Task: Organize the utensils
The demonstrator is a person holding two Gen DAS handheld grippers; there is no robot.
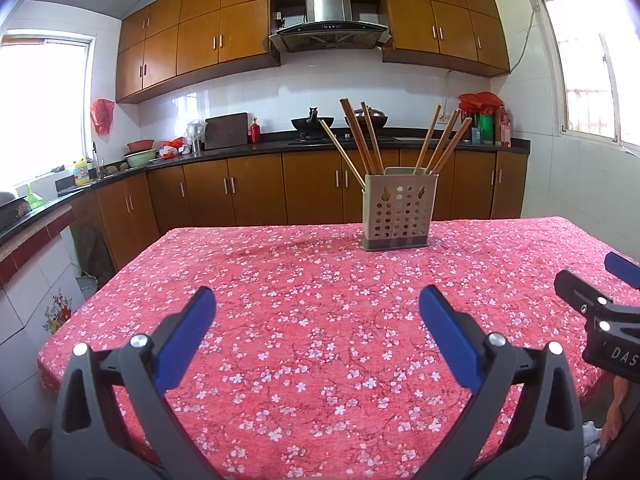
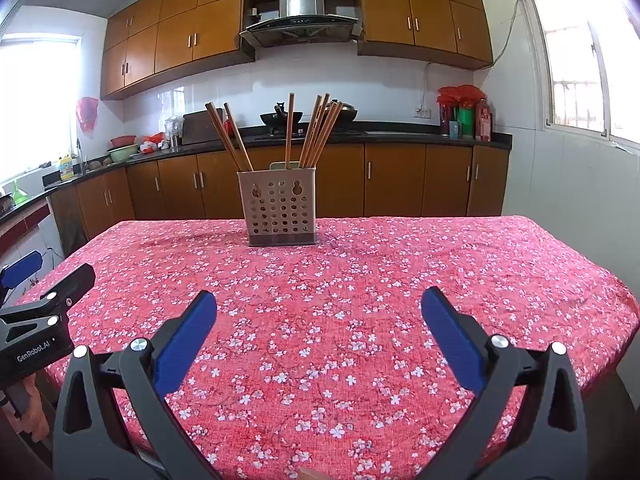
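Beige perforated utensil holder (image 1: 396, 210) stands upright on the table (image 1: 304, 320), which is covered with a red floral cloth. The holder sits toward the table's far edge. Wooden chopsticks (image 1: 360, 140) stand in the holder, leaning outward in two fans: one bunch tilts left, the other tilts right. In the right wrist view the same holder (image 2: 281, 210) shows with chopsticks (image 2: 316, 132) split the same way, plus one near-vertical stick between the bunches.

Left tongs (image 1: 316, 300) are spread wide open, nothing between the blue pads (image 1: 188, 332), hovering over the table cloth on the near side of the holder, well apart from it. Right tongs (image 2: 318, 300) are also spread wide open and empty, blue pads (image 2: 452, 332) over the cloth, near side of the holder, well apart from it.

Each view catches the other tool at its edge: right tongs (image 1: 592, 276) show right of the holder, left tongs (image 2: 44, 276) show left of it. From those side views the gap cannot be judged.

Behind the holder: dark kitchen counter (image 2: 400, 136) with a wok (image 2: 280, 118), wooden cabinets (image 1: 224, 32), range hood (image 1: 328, 20), windows either side.
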